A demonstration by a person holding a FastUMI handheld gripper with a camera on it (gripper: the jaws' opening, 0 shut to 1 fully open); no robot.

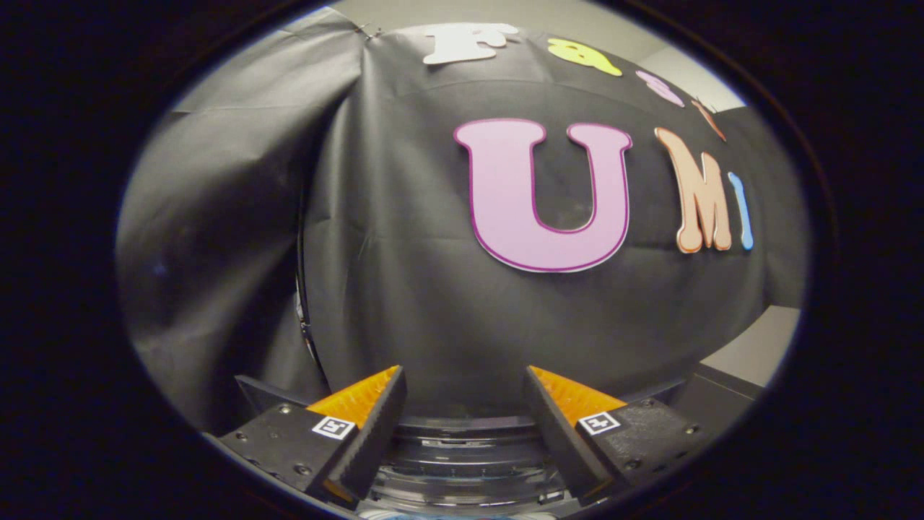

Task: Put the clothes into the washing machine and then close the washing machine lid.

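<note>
While its fingers stand spread with nothing between them, the gripper [462, 404] hangs above the washing machine [465, 462], whose ribbed, glossy top shows in the gap between the fingers and just below them. Beyond the fingers hangs the black cloth wall [404, 289]. The clothes cannot be made out.
</note>
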